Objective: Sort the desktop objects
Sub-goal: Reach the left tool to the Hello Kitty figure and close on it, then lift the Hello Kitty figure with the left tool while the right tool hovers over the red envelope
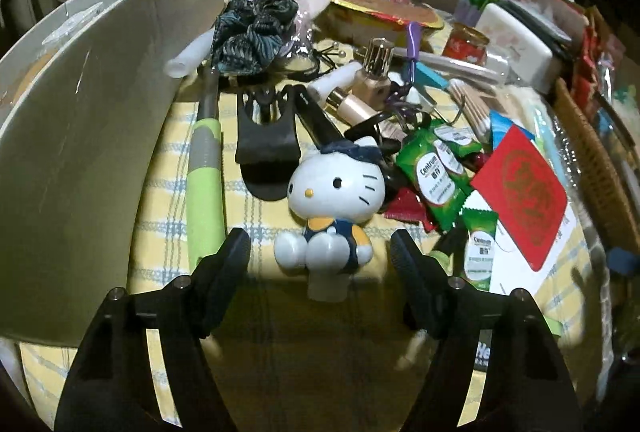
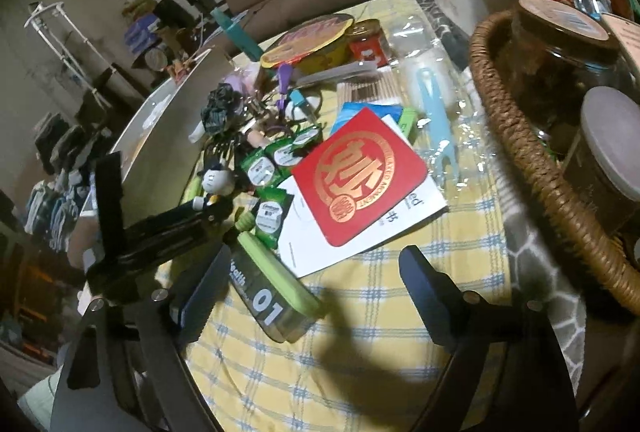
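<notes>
A white Hello Kitty figure [image 1: 334,200] sits upright on the yellow checked cloth [image 1: 256,200]. My left gripper [image 1: 320,248] is open, its fingers on either side of the figure's feet, not touching. The figure also shows small in the right wrist view [image 2: 216,180], with the left gripper's black body beside it. My right gripper [image 2: 316,272] is open and empty above the cloth, near a green-edged box marked "01" [image 2: 276,296]. A red card with gold print [image 1: 524,192] [image 2: 360,188] lies on white paper.
A white bin [image 1: 88,136] stands at the left. A green-handled tool [image 1: 206,176], black hair clips [image 1: 266,136], green Centrum sachets [image 1: 436,172], cosmetic bottles [image 1: 376,72] and a scrunchie [image 1: 256,28] crowd the table. A wicker basket [image 2: 532,152] with jars stands at the right.
</notes>
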`<state>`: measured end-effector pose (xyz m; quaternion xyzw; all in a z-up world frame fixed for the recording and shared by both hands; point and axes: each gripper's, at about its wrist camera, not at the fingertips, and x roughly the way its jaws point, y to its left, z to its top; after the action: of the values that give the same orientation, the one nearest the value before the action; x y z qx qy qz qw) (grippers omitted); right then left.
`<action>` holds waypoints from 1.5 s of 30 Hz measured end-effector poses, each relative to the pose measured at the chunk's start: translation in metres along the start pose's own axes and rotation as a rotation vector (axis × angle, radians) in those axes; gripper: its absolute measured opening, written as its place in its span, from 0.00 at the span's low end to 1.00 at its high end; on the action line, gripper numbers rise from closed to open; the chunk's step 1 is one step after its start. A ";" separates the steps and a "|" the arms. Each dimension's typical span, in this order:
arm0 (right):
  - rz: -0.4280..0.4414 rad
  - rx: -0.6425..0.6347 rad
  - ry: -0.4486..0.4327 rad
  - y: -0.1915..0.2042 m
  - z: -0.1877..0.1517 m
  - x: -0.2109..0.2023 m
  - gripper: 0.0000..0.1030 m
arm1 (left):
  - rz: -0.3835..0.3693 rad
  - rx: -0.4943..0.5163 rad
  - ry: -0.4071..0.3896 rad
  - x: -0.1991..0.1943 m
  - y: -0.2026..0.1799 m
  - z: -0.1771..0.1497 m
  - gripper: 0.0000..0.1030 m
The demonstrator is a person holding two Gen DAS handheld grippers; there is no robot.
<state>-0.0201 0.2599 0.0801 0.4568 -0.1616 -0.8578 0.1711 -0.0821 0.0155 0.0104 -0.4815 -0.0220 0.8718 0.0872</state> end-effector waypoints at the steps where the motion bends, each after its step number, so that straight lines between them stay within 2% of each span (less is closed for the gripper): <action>1: 0.004 0.002 0.003 0.000 0.000 0.001 0.83 | -0.004 -0.001 0.001 0.000 0.000 0.001 0.53; 2: 0.008 0.004 0.008 0.001 0.000 0.003 0.81 | -0.016 -0.015 0.006 0.001 0.002 0.001 0.41; 3: 0.013 0.006 0.013 0.001 0.000 0.004 0.79 | -0.026 -0.031 0.007 0.001 0.004 0.001 0.39; 5: 0.016 0.010 0.021 0.000 0.000 0.007 0.75 | -0.041 -0.035 0.009 -0.001 0.005 0.000 0.39; 16: 0.014 -0.004 0.025 0.001 -0.001 0.011 0.75 | -0.129 -0.021 0.007 -0.024 0.004 -0.015 0.39; 30: 0.012 -0.121 -0.001 0.017 -0.007 0.009 0.75 | -0.167 0.037 -0.004 -0.074 0.010 -0.043 0.39; 37: -0.052 0.004 -0.005 -0.013 -0.003 0.009 0.75 | -0.194 0.066 -0.018 -0.095 0.009 -0.056 0.39; 40: -0.039 0.127 0.007 -0.035 -0.002 0.013 0.75 | -0.208 0.065 -0.027 -0.099 0.008 -0.056 0.39; 42: -0.014 0.199 0.007 -0.046 -0.003 0.015 0.68 | -0.219 0.061 -0.026 -0.100 0.008 -0.057 0.39; 44: 0.024 0.308 0.012 -0.061 -0.005 0.019 0.56 | -0.229 0.058 -0.024 -0.100 0.008 -0.058 0.39; 45: 0.037 0.354 0.016 -0.067 -0.006 0.021 0.55 | -0.232 0.056 -0.024 -0.100 0.009 -0.058 0.39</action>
<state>-0.0360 0.3097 0.0326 0.4836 -0.3171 -0.8090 0.1052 0.0176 -0.0134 0.0617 -0.4624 -0.0543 0.8619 0.2009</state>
